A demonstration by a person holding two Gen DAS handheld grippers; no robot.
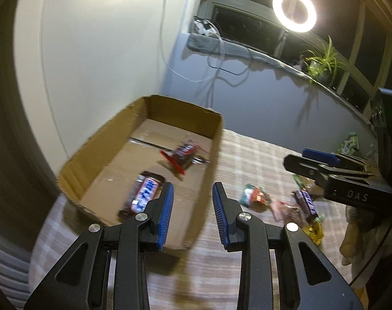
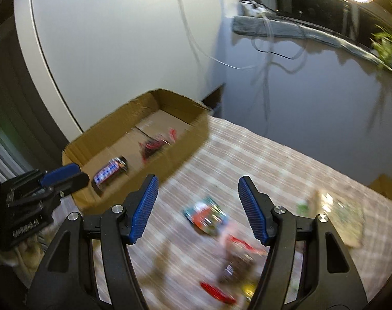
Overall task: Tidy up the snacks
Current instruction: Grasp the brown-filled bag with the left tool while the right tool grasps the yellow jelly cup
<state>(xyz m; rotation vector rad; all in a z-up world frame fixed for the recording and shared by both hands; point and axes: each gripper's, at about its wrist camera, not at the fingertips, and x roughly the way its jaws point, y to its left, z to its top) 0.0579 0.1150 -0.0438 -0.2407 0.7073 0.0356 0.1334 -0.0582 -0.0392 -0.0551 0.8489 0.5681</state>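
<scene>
An open cardboard box [image 1: 216,129] stands on the checked cloth at the left; it also shows in the right wrist view [image 2: 193,131]. Inside lie a brown-and-blue chocolate bar [image 1: 143,193] and a red-edged clear snack pack [image 1: 183,155]. My left gripper [image 1: 193,213] is open and empty above the box's near right wall. My right gripper [image 2: 198,211] is open and empty above loose snacks on the cloth: a teal-and-orange packet [image 2: 206,217] and a red-edged pack [image 2: 237,261]. The right gripper shows side-on in the left wrist view [image 1: 312,160].
More snacks lie on the cloth to the right: a chocolate bar [image 1: 307,201], a yellow wrapper [image 1: 314,232], a green packet [image 1: 348,144]. A flat pale packet [image 2: 343,219] lies far right. White walls, hanging cables, a ring light [image 1: 294,10] and a plant [image 1: 322,62] stand behind.
</scene>
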